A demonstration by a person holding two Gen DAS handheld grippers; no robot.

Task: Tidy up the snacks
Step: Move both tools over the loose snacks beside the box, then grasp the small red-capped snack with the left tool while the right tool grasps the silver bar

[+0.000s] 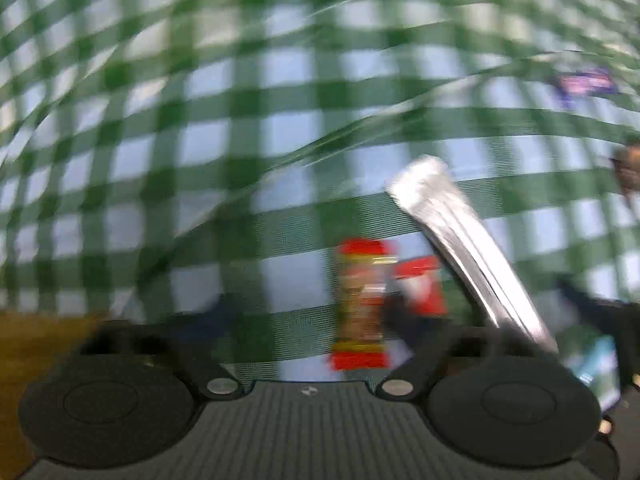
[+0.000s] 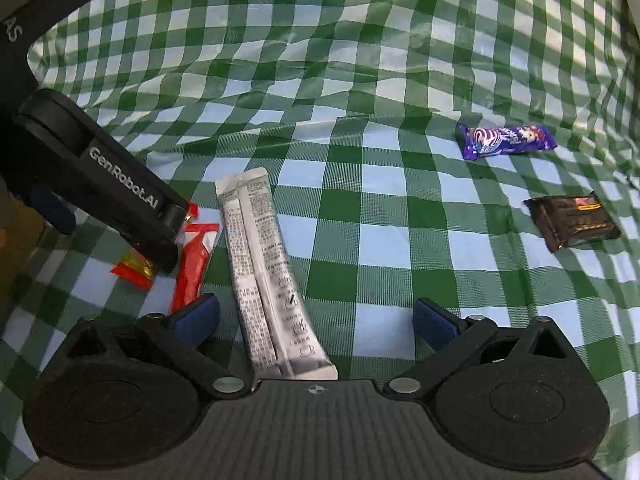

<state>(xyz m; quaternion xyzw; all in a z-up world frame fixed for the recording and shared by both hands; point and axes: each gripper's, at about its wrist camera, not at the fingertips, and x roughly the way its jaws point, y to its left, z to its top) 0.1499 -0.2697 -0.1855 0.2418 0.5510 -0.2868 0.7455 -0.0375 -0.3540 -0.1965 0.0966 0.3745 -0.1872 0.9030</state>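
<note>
- Green-and-white checked cloth [image 2: 340, 216], creased, covers the whole surface; every snack lies on it.
- Right gripper [image 2: 316, 320]: blue-padded fingers [image 2: 198, 316] spread wide on either side of the silver sachet, neither pad touching it.
- Left gripper [image 2: 160, 248], seen from the right wrist view, reaches down at the left onto the red-and-yellow packet. In its own blurred view the packet stands between its jaws, but whether the pads press it I cannot tell.
- Silver sachet [image 2: 268, 276], long and flat with printed text, lies lengthwise between the right gripper's fingers, its near end under the gripper body.
- Red sachet [image 2: 194, 268], narrow, lies just left of the silver one, beside the right gripper's left finger.
- Red-and-yellow packet [image 2: 134, 270] lies left of the red sachet, partly under the left gripper's tip.
- Dark brown bar [image 2: 574, 222] sits well apart at the right.
- Purple wrapped bar [image 2: 506, 140] lies beyond it, further back.
</note>
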